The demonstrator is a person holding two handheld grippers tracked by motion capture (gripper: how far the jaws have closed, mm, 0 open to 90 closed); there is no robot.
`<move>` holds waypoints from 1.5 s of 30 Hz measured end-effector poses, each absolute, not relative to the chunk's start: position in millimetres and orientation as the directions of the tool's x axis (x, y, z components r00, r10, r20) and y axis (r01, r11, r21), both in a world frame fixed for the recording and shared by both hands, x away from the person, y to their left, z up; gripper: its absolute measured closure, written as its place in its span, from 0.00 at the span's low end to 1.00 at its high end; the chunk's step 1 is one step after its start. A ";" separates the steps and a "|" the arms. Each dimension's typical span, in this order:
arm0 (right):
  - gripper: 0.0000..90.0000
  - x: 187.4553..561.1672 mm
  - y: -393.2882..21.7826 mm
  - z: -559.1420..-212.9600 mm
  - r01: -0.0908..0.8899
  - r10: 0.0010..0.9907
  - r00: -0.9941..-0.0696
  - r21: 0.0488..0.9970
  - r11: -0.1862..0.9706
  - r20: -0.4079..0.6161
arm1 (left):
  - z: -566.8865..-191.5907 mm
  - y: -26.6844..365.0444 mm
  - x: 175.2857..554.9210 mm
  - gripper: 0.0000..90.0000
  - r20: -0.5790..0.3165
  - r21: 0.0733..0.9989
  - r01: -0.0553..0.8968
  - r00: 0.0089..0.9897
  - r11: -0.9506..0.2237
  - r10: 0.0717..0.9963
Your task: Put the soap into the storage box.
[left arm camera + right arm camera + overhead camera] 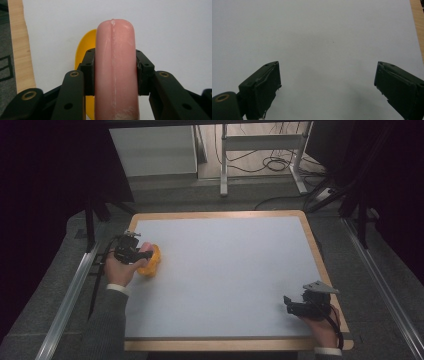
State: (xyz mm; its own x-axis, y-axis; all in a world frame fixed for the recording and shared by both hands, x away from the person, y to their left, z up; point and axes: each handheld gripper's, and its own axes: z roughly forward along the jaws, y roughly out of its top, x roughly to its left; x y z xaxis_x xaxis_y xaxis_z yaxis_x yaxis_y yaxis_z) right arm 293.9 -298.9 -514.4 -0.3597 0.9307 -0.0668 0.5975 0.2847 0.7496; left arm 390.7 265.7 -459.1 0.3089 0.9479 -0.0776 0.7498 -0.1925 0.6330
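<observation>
A pink sausage-shaped toy (116, 72) stands lengthwise between the jaws of my left gripper (116, 72), which is shut on it. Under it lies a yellow bun-shaped piece (86, 46), partly hidden. In the high view the left gripper (131, 250) is at the table's left side, touching the yellow piece (151, 262), with the pink tip (146, 247) peeking out. My right gripper (292, 306) rests near the front right corner, held by a hand. Its jaws stand wide open in the right gripper view (327, 86), with bare table between them.
The white table top (225, 270) has a wooden rim (315, 245). Metal rails (70, 295) run along both sides on grey floor. A white cabinet (155, 150), a desk frame and loose cables (275, 162) lie beyond the far edge.
</observation>
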 end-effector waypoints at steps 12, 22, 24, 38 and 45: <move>0.07 294.1 -298.7 -515.2 0.599 0.931 -0.358 0.748 0.285 -0.068 | -479.6 263.8 398.7 0.67 -0.067 0.591 0.781 0.297 -0.202 0.953; 0.07 294.4 -298.5 -515.9 0.600 0.930 -0.360 0.746 0.289 -0.071 | -489.1 264.1 399.7 0.66 -0.069 0.572 0.794 0.296 -0.206 0.953; 0.07 294.3 -297.9 -515.7 0.600 0.930 -0.362 0.746 0.290 -0.071 | -486.1 264.0 397.7 0.59 -0.075 0.604 0.774 0.296 -0.193 0.952; 0.07 293.4 -297.1 -514.9 0.591 0.930 -0.356 0.749 0.300 -0.091 | -456.0 251.4 353.0 0.31 -0.039 0.744 0.617 0.421 -0.255 0.906; 0.07 292.9 -297.8 -513.6 0.588 0.932 -0.353 0.754 0.292 -0.085 | -466.3 238.1 327.4 0.30 -0.056 0.755 0.588 0.500 -0.291 0.864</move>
State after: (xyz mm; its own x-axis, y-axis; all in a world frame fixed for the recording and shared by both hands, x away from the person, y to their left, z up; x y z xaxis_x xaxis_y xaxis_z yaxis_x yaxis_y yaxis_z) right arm 292.9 -297.8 -513.6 -0.3530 0.9317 -0.0854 0.5884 0.2920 0.7540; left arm 327.4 238.1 -466.3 0.5001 0.8641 -0.0564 0.5877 -0.2908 0.7550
